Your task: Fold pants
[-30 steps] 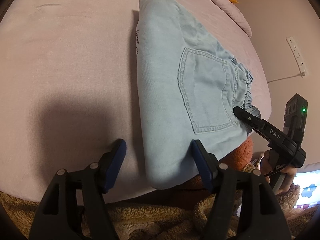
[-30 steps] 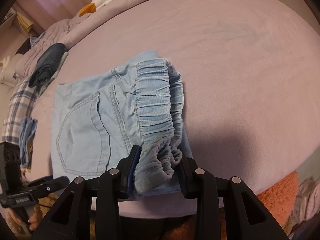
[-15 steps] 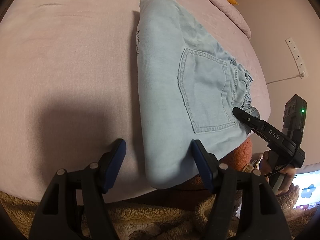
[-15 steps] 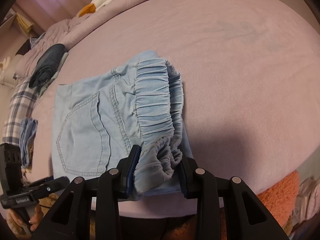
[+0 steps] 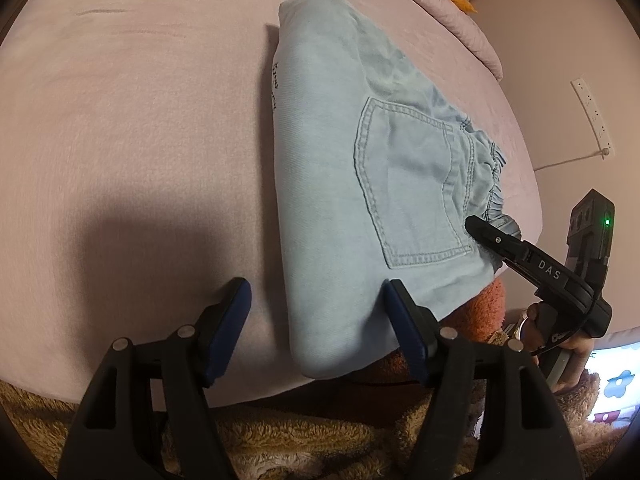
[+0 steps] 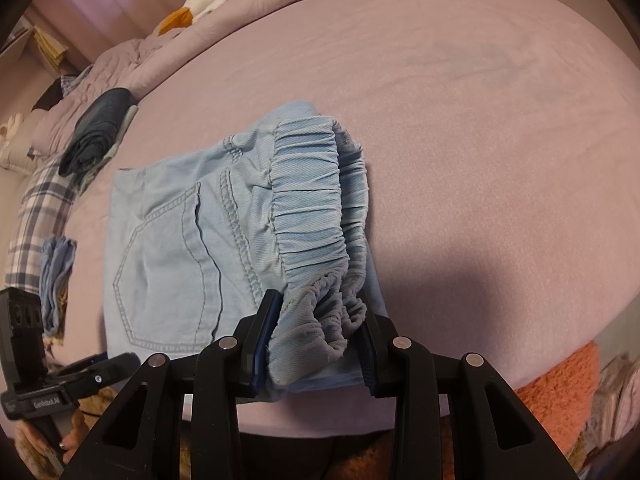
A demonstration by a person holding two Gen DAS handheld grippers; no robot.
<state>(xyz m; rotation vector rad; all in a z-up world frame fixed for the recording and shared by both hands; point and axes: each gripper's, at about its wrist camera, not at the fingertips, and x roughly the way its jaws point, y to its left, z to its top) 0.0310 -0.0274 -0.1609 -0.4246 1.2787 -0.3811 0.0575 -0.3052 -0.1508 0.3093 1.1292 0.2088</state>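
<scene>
Light-blue denim pants (image 5: 328, 184), folded into a compact rectangle with a back pocket facing up, lie on the pink bed (image 5: 140, 120). My left gripper (image 5: 316, 292) stands open at the near folded corner: the right pad rests over the cloth, the left pad stays apart on the sheet. In the right wrist view the pants (image 6: 168, 248) end in a gathered elastic waistband (image 6: 312, 208). My right gripper (image 6: 318, 312) is shut on the near, bunched end of that waistband, which fills the gap between the pads. It also shows at the waistband in the left wrist view.
A dark folded garment (image 6: 96, 136), a plaid cloth (image 6: 36, 216) and a small blue folded cloth (image 6: 56, 276) lie along the bed's left side. Orange fluffy fabric (image 6: 560, 384) and brown fuzzy fabric (image 5: 280, 440) sit below the bed's near edge. A power strip (image 5: 592, 116) hangs on the wall.
</scene>
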